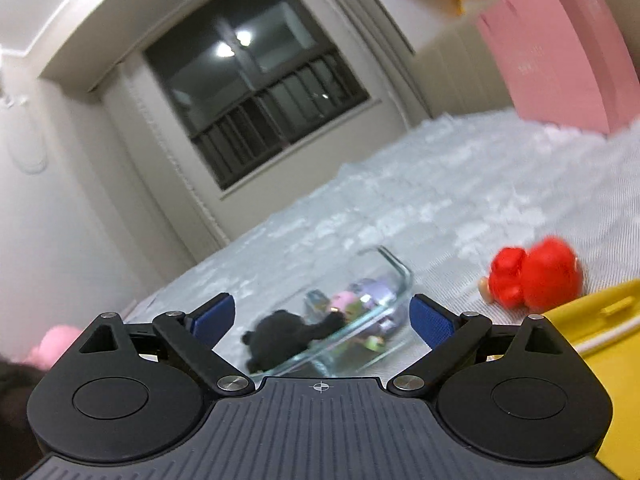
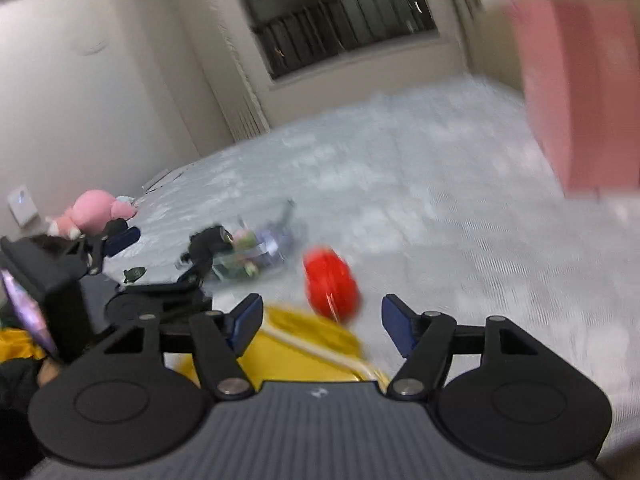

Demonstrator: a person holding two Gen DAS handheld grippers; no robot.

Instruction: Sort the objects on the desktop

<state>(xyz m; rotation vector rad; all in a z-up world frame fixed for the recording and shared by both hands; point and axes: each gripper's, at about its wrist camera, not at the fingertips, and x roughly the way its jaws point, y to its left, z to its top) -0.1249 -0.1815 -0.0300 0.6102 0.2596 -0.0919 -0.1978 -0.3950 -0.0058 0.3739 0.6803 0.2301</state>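
My left gripper point(image 1: 322, 316) is open and empty, its blue pads wide apart just in front of a clear glass dish point(image 1: 360, 320). The dish holds small pastel toys point(image 1: 360, 300), and a black plush point(image 1: 288, 338) leans over its near rim. A red toy figure point(image 1: 532, 276) lies on the white cloth to the right. My right gripper point(image 2: 322, 322) is open and empty, above a yellow box point(image 2: 304, 348) and just short of the red toy point(image 2: 330, 284). The dish point(image 2: 248, 258) and the left gripper point(image 2: 120, 240) show at the left of the right wrist view.
A yellow box point(image 1: 600, 344) sits at the near right. A pink box point(image 1: 560, 48) stands at the far right, also in the right wrist view point(image 2: 580, 92). A pink plush point(image 2: 96, 210) lies at the far left by the wall. A dark window point(image 1: 256, 76) is behind the table.
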